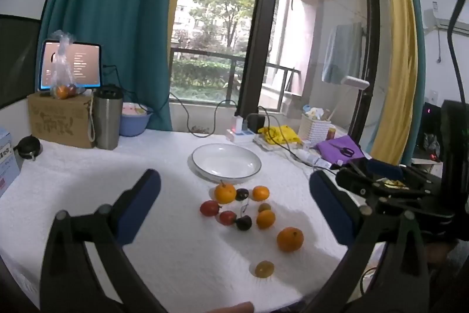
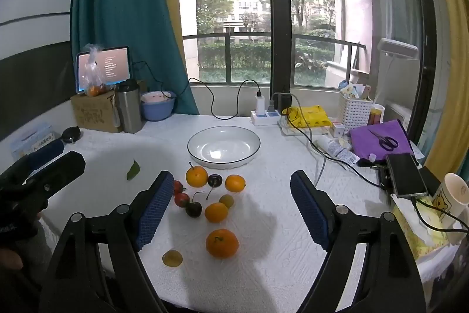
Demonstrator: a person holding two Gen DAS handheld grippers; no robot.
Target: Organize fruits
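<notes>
Both claws gape wide and hold nothing: the left claw [image 1: 234, 204] and the right claw [image 2: 231, 204] hover over the scattered fruits [image 2: 216, 212] on the white table [image 1: 88, 166], near the bare plate [image 2: 224, 147]. Only the right view shows a green leaf [image 2: 133, 169]; the left claw's body blocks its lower-left corner.
</notes>
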